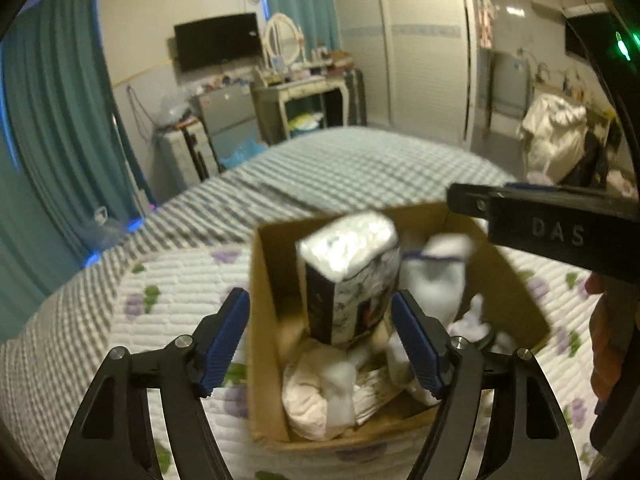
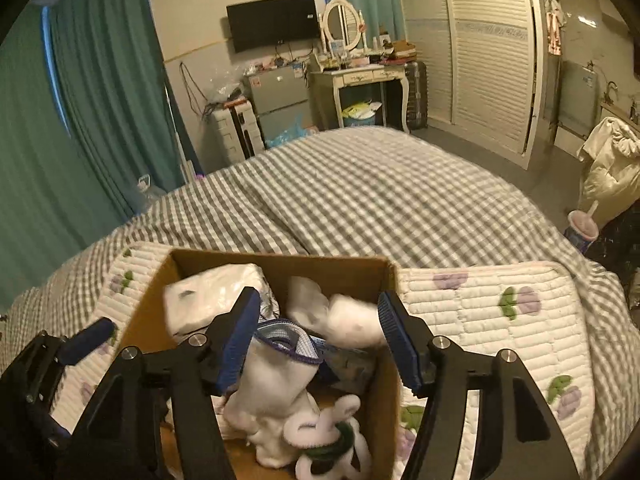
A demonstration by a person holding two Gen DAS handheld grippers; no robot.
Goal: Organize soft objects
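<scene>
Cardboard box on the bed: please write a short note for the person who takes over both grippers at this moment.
Left gripper: jaws open, empty, hovering over the brown cardboard box, on either side of the upright plastic-wrapped tissue pack without touching it.
Right gripper: jaws open, empty, above the same box.
Box sits on the white quilted mat with purple flowers, on the grey checked bed cover.
Inside: the tissue pack, a white sock with purple cuff, white soft rolls, white-and-green fluffy hair ties.
Done: the soft items in view are in the box.
Left: perhaps tidying them; no loose items seen outside.
</scene>
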